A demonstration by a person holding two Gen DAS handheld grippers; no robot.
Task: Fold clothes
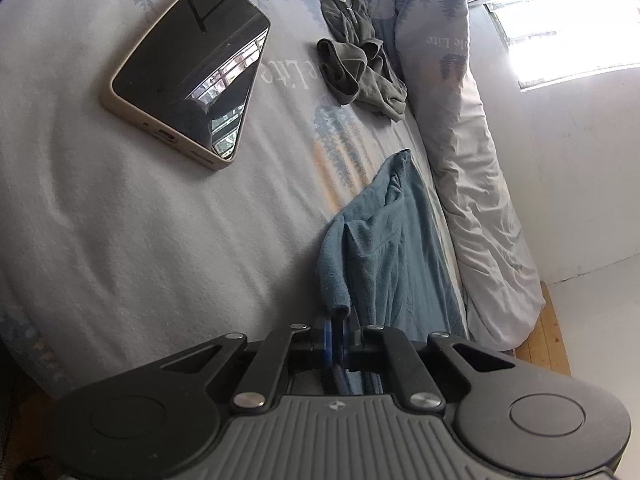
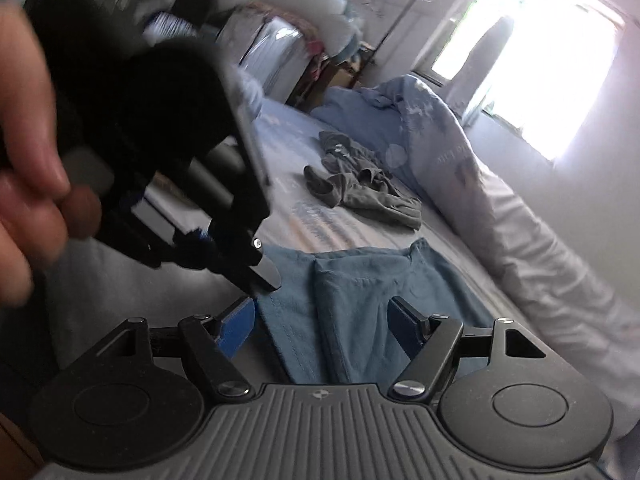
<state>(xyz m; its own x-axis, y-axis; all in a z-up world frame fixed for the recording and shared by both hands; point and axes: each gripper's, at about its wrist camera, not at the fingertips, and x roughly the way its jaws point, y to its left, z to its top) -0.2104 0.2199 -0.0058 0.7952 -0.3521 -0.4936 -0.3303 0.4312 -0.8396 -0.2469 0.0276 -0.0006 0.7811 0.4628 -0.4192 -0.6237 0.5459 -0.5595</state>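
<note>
The left gripper (image 1: 338, 334) has its jaws pressed together on the rolled near edge of the blue garment (image 1: 384, 248), which enters the gap between the blue pads and runs away from them across the bed (image 1: 140, 240). In the right wrist view, the right gripper (image 2: 324, 324) has its jaws spread wide; the near hem of the blue garment (image 2: 360, 292) lies between and beyond the two blue pads, and neither pad presses on it. The left gripper (image 2: 224, 256) appears in that view at the left, blurred, held by a hand (image 2: 28, 184), with its tip down at the near left corner of the garment. Farther out on the bed, a phone (image 1: 188, 72) lies face up to the left, well apart from the garment. Beyond the blue garment lies a crumpled grey garment (image 1: 356, 60), apart from it. A bunched duvet (image 1: 472, 184) runs along the bed's right side, beside a white wall (image 1: 580, 180) and a bright window (image 1: 560, 28).
</note>
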